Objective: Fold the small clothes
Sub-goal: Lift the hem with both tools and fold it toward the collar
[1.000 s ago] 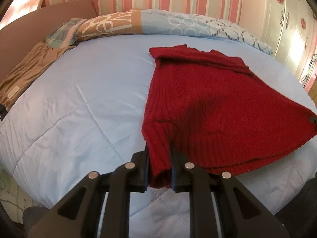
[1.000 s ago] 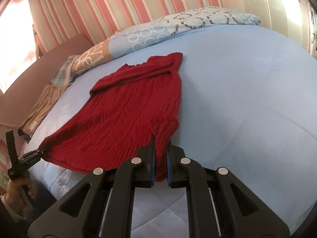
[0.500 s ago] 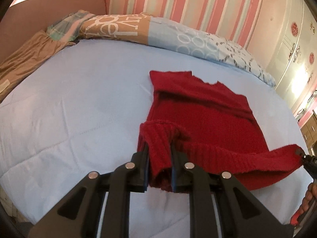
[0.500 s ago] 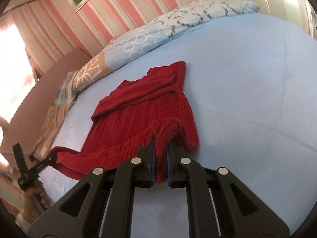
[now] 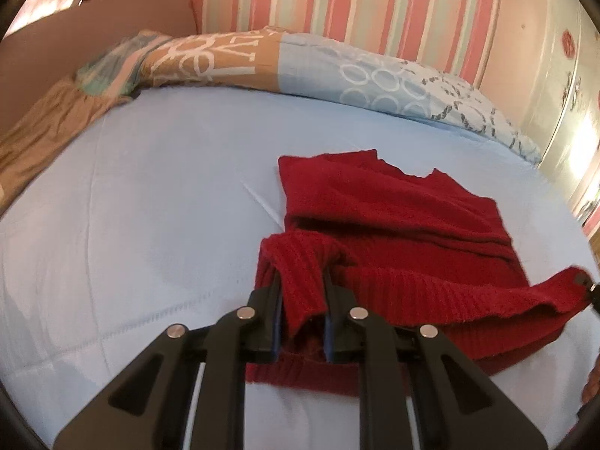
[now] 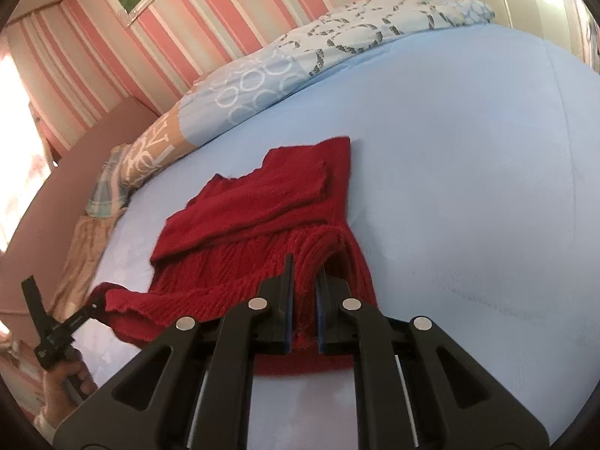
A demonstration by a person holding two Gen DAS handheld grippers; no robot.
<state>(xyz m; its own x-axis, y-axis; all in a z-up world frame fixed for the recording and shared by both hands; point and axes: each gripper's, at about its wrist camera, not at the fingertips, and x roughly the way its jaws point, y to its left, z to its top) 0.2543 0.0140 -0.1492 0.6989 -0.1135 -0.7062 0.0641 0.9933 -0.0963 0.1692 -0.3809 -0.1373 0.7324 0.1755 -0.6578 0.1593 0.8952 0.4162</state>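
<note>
A red knitted sweater point(image 5: 393, 217) lies on the light blue bed point(image 5: 150, 195), neckline towards the pillows. My left gripper point(image 5: 301, 281) is shut on the sweater's left hem corner and holds it lifted over the body. My right gripper point(image 6: 303, 266) is shut on the right hem corner of the sweater point(image 6: 255, 210), also lifted. The ribbed hem hangs stretched between the two grippers. The right gripper's tip shows at the right edge of the left wrist view point(image 5: 592, 288); the left gripper shows at the left of the right wrist view point(image 6: 90, 309).
Patterned pillows point(image 5: 300, 67) lie along the striped wall at the head of the bed. A brown garment point(image 5: 45, 131) lies at the bed's left edge by the headboard. A white wardrobe point(image 5: 562, 86) stands to the right. Bare blue bedding point(image 6: 468, 187) lies right of the sweater.
Both grippers have carried the hem up and forward towards the neckline, so the lower part of the sweater now folds over the upper part.
</note>
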